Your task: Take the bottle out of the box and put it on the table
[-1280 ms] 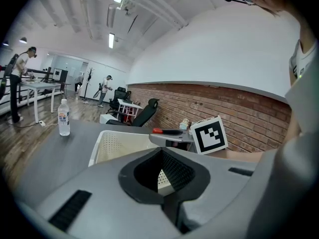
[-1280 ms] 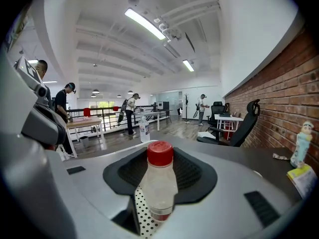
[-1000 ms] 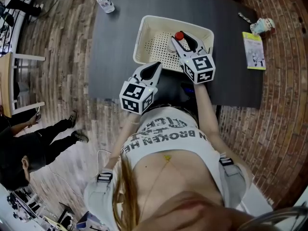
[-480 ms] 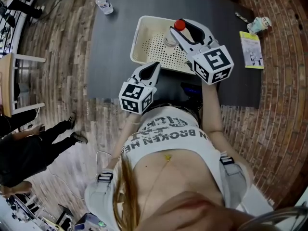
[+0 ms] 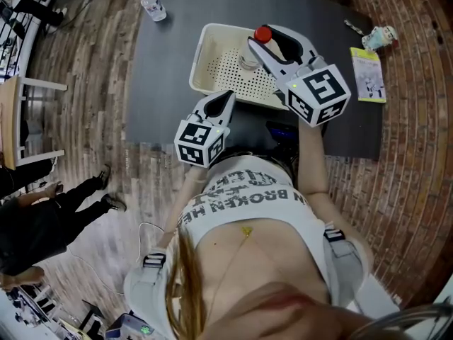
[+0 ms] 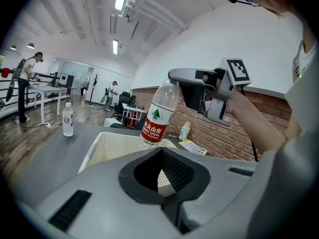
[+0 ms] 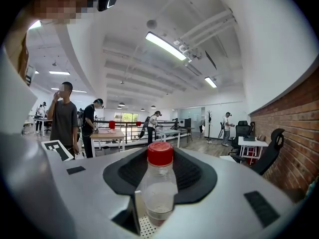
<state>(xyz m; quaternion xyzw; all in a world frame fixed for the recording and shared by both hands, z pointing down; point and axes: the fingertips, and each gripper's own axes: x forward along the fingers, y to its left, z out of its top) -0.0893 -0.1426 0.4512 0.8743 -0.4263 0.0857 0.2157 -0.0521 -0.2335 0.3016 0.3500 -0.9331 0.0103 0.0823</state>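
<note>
Head view: the right gripper [image 5: 266, 45] is clenched on the bottle [image 5: 262, 34] just under its red cap and holds it above the far right part of the white box [image 5: 201, 59], which stands on the dark table [image 5: 163, 83]. The left gripper [image 5: 225, 99] hangs at the box's near rim, jaws together and empty. Bare tabletop lies to the left of the box. A second small bottle [image 5: 153, 4] stands at the far left corner, and a yellow booklet [image 5: 372, 73] lies at the right edge.

Left gripper view: the bottle [image 6: 158, 116] hangs nearly upright from the right gripper [image 6: 174, 78], its base about level with the far rim of the box [image 6: 107, 148]. I judge it should go a little higher before it travels sideways, so the base clears the wall. The second bottle [image 6: 68, 119] stands well to the left, out of the way.

Right gripper view: the bottle [image 7: 160, 153] sits centred between the jaws of the right gripper [image 7: 159, 172], with the perforated box floor below. The grip looks secure. Keeping the bottle upright and setting it down flat before letting go should do.
</note>
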